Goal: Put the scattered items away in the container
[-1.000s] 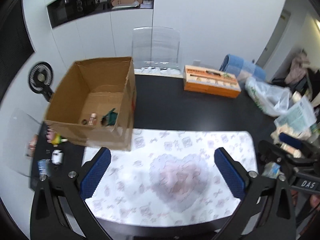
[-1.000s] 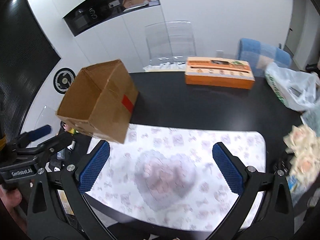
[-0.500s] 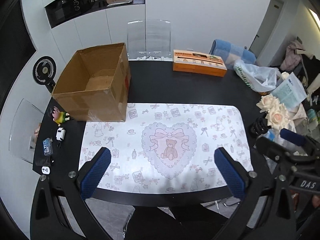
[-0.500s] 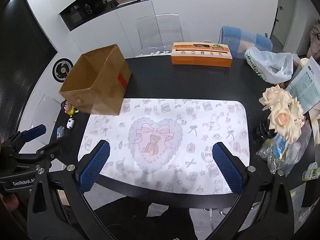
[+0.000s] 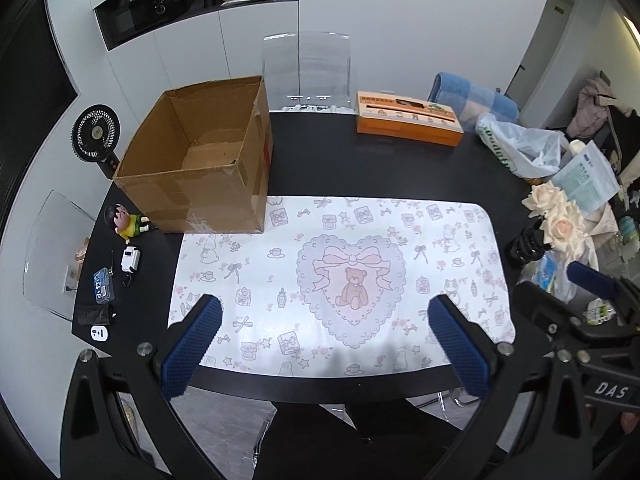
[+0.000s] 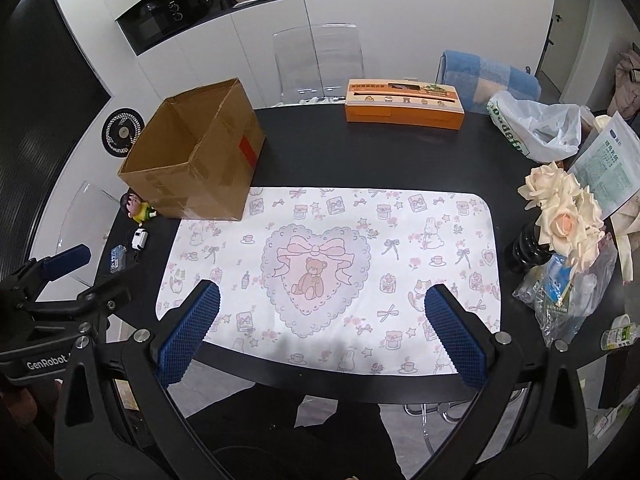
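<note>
Black tabletop (image 5: 320, 152) lies below both tools, the left gripper (image 5: 324, 340) and right gripper (image 6: 320, 332) hanging above its near edge, jaws spread wide and empty, probably held back to survey. Beyond the pink teddy-bear placemat (image 5: 340, 264), small scattered trinkets (image 5: 130, 258) lie just left of the open brown cardboard box (image 5: 192, 196), which looks empty

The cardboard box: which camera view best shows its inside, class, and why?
The left wrist view: the cardboard box opens toward that camera, so its floor shows. In the right wrist view the box shows mostly its outer walls and red label; the floor is hidden.
</note>
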A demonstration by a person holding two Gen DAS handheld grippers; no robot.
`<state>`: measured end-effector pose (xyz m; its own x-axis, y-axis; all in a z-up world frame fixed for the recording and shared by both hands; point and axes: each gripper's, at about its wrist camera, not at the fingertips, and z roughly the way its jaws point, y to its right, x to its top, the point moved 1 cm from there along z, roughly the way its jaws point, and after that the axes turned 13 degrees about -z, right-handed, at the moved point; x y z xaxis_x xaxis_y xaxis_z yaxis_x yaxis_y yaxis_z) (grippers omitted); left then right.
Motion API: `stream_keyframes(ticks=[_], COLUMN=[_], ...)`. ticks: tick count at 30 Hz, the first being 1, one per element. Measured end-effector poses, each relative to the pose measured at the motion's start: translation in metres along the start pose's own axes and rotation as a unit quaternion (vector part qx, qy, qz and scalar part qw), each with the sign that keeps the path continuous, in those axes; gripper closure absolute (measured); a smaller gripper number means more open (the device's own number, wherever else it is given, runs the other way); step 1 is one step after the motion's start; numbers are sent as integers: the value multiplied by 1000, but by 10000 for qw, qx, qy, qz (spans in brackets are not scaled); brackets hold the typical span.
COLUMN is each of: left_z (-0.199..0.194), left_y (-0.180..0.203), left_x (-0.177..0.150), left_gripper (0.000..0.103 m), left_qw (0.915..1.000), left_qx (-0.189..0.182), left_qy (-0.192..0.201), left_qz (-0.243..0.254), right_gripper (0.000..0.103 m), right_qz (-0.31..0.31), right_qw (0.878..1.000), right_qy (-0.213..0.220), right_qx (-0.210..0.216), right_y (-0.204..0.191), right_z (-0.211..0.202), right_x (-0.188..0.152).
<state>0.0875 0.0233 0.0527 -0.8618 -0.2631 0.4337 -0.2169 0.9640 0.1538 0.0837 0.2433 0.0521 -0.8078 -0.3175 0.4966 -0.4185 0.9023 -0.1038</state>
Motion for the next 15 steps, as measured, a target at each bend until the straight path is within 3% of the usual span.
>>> stream_keyframes(ticks=[15], left_z=[7], left_y=[-15], left_x=[8], left_gripper=[0], left_qw=[9999], left_qx=[-12], left_qy=[-85], left_qz=[-102], right_gripper=[0], right_qz=[-51], right_qw=[10000], right_qy=[-18], right_qx=[-39], right_y=[-14], right_z=[4], right_x=[6])
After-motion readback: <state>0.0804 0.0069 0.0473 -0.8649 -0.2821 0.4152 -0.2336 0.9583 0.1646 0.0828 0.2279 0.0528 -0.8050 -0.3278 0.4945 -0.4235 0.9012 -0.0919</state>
